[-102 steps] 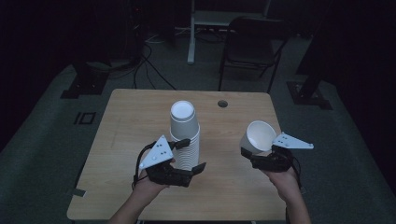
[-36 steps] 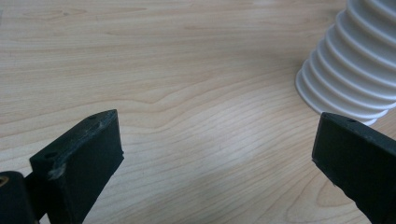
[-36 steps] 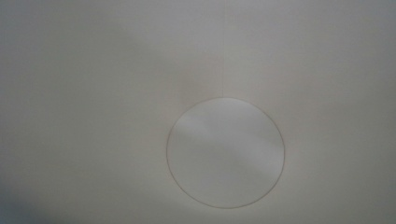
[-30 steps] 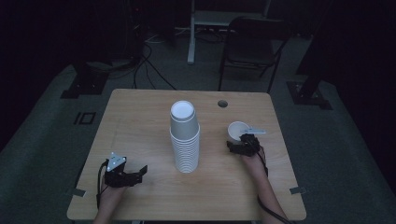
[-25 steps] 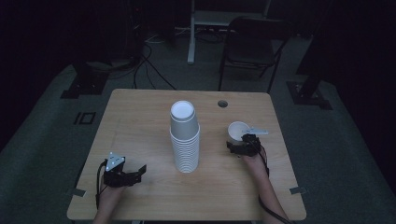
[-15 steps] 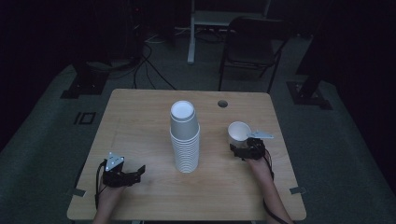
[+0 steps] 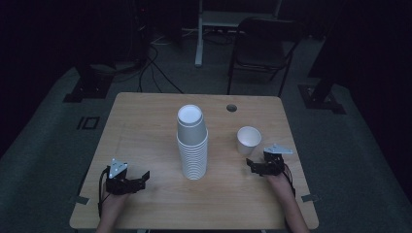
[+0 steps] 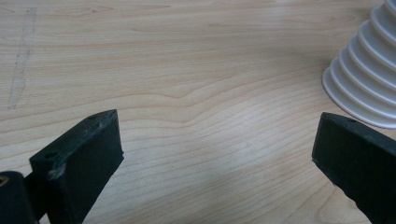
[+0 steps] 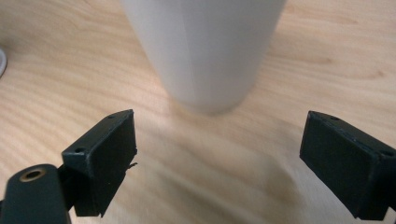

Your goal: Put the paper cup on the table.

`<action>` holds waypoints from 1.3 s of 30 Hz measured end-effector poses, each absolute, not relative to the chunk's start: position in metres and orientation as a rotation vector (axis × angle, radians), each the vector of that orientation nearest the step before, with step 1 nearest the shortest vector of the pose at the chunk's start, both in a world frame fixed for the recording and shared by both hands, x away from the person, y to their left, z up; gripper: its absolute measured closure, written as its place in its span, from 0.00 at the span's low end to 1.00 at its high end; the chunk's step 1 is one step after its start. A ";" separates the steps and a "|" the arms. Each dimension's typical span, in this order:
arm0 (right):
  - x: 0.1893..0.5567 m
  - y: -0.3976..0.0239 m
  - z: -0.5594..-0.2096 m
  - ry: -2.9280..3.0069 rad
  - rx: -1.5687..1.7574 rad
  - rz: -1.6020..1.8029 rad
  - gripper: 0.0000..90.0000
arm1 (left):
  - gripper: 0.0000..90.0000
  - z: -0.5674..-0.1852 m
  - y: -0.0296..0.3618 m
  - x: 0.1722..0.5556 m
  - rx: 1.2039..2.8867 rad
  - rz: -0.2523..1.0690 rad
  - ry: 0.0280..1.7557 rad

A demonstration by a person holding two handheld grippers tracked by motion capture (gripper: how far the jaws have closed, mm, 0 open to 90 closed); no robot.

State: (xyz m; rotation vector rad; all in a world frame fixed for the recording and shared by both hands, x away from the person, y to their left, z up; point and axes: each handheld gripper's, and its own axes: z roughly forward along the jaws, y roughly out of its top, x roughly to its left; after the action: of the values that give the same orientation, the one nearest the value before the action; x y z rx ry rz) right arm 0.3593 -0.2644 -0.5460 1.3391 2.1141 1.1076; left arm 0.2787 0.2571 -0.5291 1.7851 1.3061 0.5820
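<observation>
Now right gripper (image 7: 251,163) gapes empty just short of upright single cup (image 7: 248,140); left gripper (image 7: 142,176) spread wide near cup stack (image 7: 192,142).

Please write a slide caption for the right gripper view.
Open right gripper facing a single upright white paper cup on the wooden table.

Only the cup stack (image 7: 192,143) and single cup (image 7: 248,140) stand on the open table (image 7: 145,121).
</observation>
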 end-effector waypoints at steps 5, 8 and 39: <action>0.347 -0.276 -0.547 2.090 1.357 1.085 0.11 | 0.02 -0.530 0.259 0.278 1.776 0.587 1.321; 0.340 -0.283 -0.547 2.079 1.368 1.078 0.11 | 0.02 -0.530 0.261 0.278 1.775 0.589 1.326; 0.278 -0.325 -0.548 2.004 1.423 1.029 0.11 | 0.02 -0.538 0.265 0.278 1.822 0.607 1.374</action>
State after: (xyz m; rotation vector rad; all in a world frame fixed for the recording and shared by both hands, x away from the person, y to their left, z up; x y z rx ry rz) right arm 0.2776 -0.3246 -0.5482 1.4231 2.0038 1.0291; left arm 0.2782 0.2646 -0.5385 1.8225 1.3743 0.6074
